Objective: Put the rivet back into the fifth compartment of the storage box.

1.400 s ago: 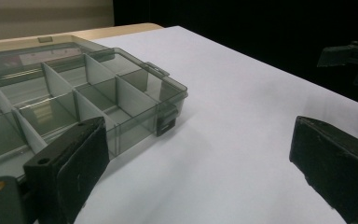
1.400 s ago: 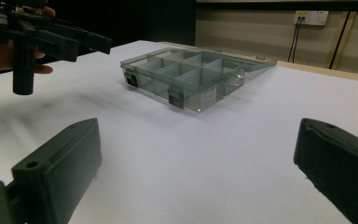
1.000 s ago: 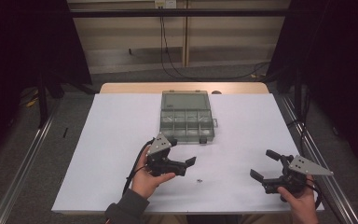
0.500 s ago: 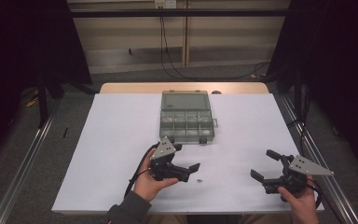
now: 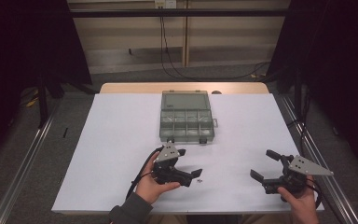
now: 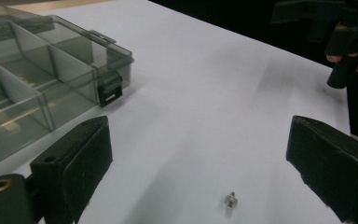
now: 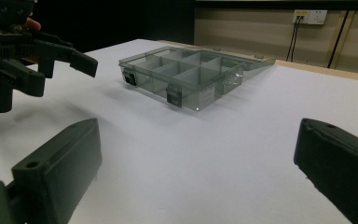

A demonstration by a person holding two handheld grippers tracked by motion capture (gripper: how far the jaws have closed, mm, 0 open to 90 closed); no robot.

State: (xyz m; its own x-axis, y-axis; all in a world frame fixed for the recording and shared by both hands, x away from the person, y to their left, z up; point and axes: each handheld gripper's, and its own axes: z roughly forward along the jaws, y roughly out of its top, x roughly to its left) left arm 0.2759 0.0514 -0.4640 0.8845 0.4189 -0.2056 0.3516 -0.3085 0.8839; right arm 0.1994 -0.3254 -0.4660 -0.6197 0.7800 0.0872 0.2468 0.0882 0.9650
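Note:
A tiny metal screw (image 6: 231, 199) lies on the white table, low between the wide-apart jaws of my left gripper (image 6: 200, 154). From above, the screw (image 5: 199, 179) sits just right of the open left gripper (image 5: 190, 162), close to its lower fingertip. The clear grey compartment box (image 5: 186, 116) stands open at the table's middle, lid folded back, beyond the left gripper. My right gripper (image 5: 261, 163) hovers open near the front right, holding nothing. In the right gripper view the box (image 7: 191, 74) lies ahead and the left gripper (image 7: 28, 51) hangs at upper left.
The white table (image 5: 112, 140) spreads wide to the left and right of the box. Its front edge runs just below both hands. A metal rail (image 5: 307, 140) borders the right side. The box's latches (image 6: 109, 88) face the grippers.
My left gripper has shifted right and down toward the screw, and its jaws now straddle it. The right gripper has stayed in place.

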